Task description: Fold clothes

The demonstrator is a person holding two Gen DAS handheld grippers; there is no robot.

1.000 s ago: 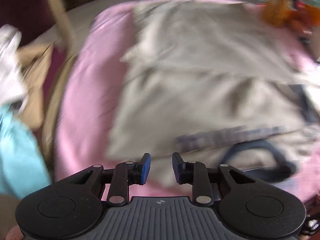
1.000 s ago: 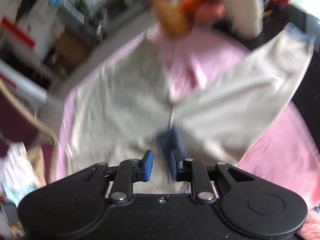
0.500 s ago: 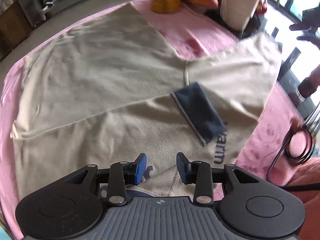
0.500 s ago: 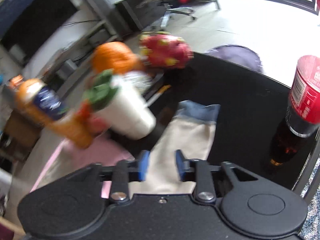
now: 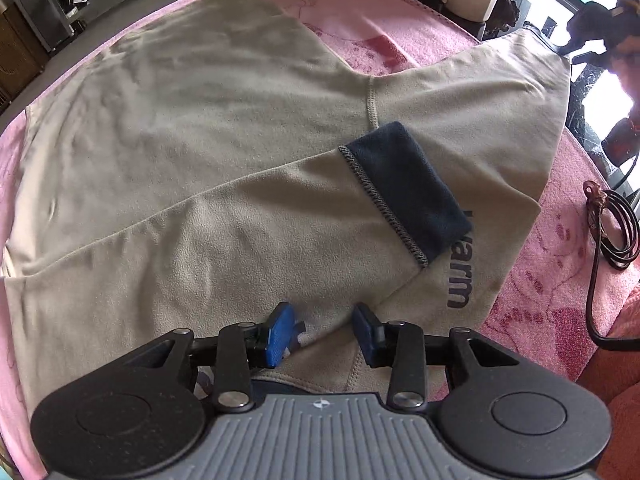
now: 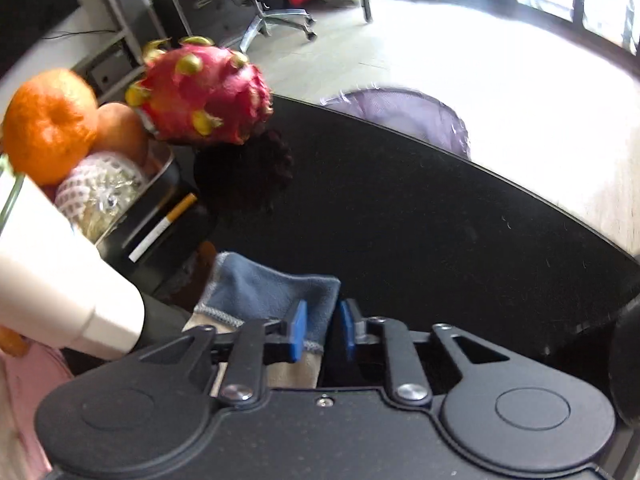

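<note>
Pink cloth [image 5: 400, 36] is lying under the beige sweatshirt [image 5: 208, 128] — left gripper [image 5: 324, 330] hovering released, right gripper [image 6: 322, 330] straddling its blue cuff [image 6: 272, 292], fingers parted.

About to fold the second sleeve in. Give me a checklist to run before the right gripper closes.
1. Right gripper jaws open: ok.
2. Blue cuff has its edge between those jaws: ok.
3. How deep the jaws sit on the cuff: cannot tell.
4. First sleeve's navy cuff lies folded across the shirt: ok.
5. Left gripper is open and holds nothing: ok. Whether it is out of the sleeve's landing area: cannot tell.
6. White container stands close beside the blue cuff, so room to lift: cannot tell.
</note>
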